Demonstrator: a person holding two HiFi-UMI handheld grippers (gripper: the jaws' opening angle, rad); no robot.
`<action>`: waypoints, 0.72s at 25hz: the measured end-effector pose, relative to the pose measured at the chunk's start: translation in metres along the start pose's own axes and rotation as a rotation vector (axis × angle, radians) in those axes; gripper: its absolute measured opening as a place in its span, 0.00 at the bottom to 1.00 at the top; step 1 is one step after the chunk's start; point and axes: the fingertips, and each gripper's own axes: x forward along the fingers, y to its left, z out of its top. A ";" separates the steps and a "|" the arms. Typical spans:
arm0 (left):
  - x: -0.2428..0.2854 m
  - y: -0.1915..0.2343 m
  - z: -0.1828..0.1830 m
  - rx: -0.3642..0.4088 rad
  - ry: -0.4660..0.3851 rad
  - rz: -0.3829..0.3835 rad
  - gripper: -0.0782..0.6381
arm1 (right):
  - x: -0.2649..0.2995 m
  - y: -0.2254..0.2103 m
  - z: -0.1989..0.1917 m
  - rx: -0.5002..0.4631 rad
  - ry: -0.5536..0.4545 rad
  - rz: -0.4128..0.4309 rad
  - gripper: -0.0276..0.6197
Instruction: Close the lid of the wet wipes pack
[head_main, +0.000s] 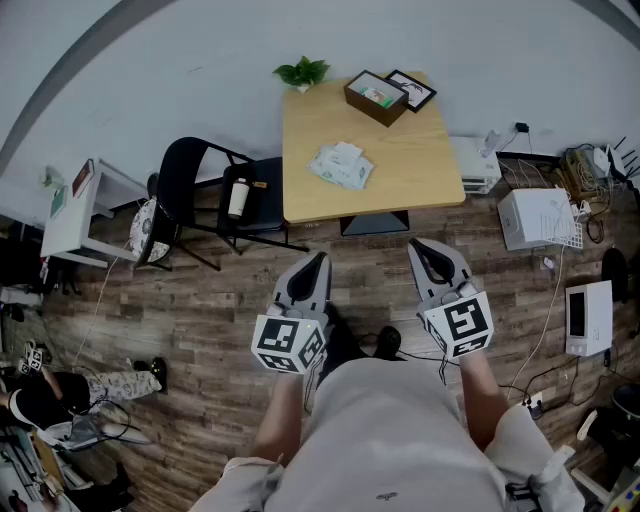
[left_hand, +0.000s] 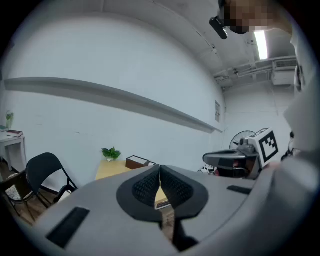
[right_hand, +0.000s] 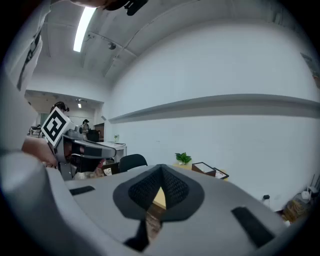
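Ahead, a soft, pale wipes pack lies slantwise on the square wooden table. Our left gripper and right gripper are closed, empty.

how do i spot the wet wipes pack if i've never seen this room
Find the light wooden table against the white wall. The wet wipes pack lies near its middle, apart from the plant and brown box at the far edge. It is the only flat, pale soft packet there.
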 end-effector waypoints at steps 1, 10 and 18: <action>-0.001 -0.002 0.000 0.003 0.000 0.000 0.12 | -0.002 0.000 0.000 0.010 -0.002 0.003 0.04; 0.004 -0.016 -0.001 0.016 0.002 -0.005 0.12 | -0.012 -0.004 -0.002 0.036 -0.013 0.031 0.04; 0.001 -0.031 -0.007 0.013 0.019 0.007 0.12 | -0.025 -0.004 -0.009 0.064 -0.020 0.053 0.04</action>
